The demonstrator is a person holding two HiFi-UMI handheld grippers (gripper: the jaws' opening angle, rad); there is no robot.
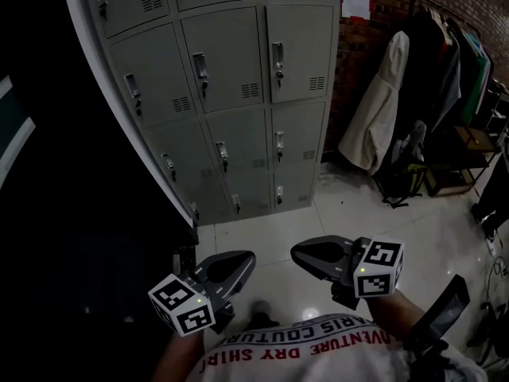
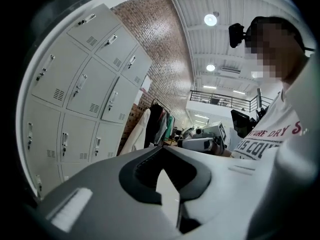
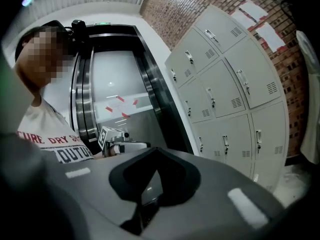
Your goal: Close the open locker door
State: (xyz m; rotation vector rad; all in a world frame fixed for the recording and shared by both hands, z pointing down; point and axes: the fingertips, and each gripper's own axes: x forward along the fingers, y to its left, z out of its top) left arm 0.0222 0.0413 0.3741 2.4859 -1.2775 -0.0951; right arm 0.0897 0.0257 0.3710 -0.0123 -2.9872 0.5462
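A bank of grey lockers (image 1: pixel 231 94) stands ahead on the white tiled floor; every door I can see on it looks shut, each with a small handle and a vent. The lockers (image 2: pixel 75 99) fill the left of the left gripper view, and the lockers (image 3: pixel 230 94) fill the right of the right gripper view. My left gripper (image 1: pixel 238 259) and right gripper (image 1: pixel 298 253) hang low near the person's waist, well short of the lockers. Each is shut with nothing between its jaws: left gripper (image 2: pixel 162 151), right gripper (image 3: pixel 156 150).
A dark metal lift doorway (image 3: pixel 115 99) lies left of the lockers. To the right, a clothes rack (image 1: pixel 445 70) against the brick wall (image 1: pixel 358 62) holds a white coat (image 1: pixel 378 110) and dark garments, with a bag (image 1: pixel 402 181) on the floor below.
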